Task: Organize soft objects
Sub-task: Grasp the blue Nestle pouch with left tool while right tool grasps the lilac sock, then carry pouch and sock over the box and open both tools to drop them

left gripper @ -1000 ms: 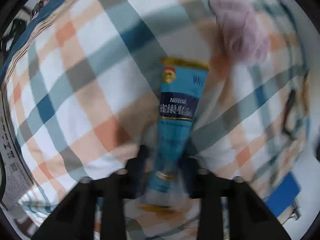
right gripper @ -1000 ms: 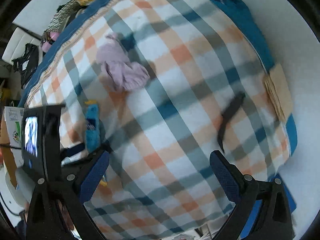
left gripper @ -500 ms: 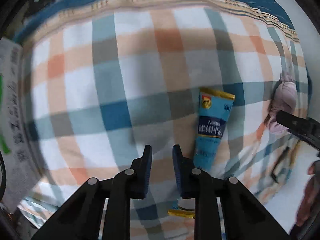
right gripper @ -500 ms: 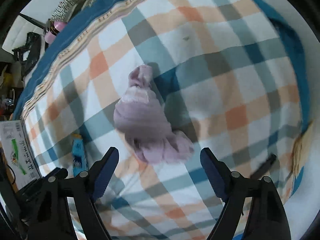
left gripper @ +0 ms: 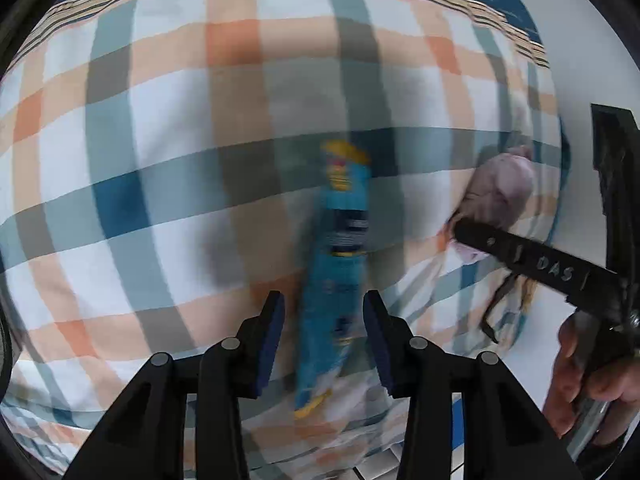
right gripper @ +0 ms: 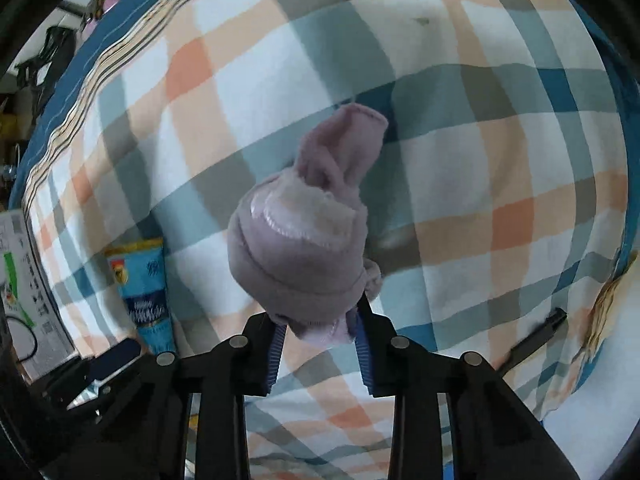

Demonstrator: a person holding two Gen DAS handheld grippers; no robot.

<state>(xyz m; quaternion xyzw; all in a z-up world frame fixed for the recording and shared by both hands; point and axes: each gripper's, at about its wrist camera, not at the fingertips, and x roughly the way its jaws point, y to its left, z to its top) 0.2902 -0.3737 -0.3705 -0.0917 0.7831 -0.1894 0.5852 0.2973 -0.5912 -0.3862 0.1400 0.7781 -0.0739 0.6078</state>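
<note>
A: Right tongs (right gripper: 318, 330) have just been closing and are now clamped on the lower edge of the lilac fleece bundle (right gripper: 300, 248), which sits on the plaid blanket (right gripper: 460, 160).

B: Left?

A: Left tongs (left gripper: 324, 332) have just been opening; pads stand apart either side of the blue Nestlé sachet (left gripper: 338, 264), no contact seen. Sachet lies flat on the blanket, bundle well to its right.

B: Risks?

A: Only a thin fold of fleece is pinched, so the bundle could be dropped or unrolled on lift. Blanket may be snagged with it. Sachet is flat and slick; it could be skidded away when closed on.
</note>
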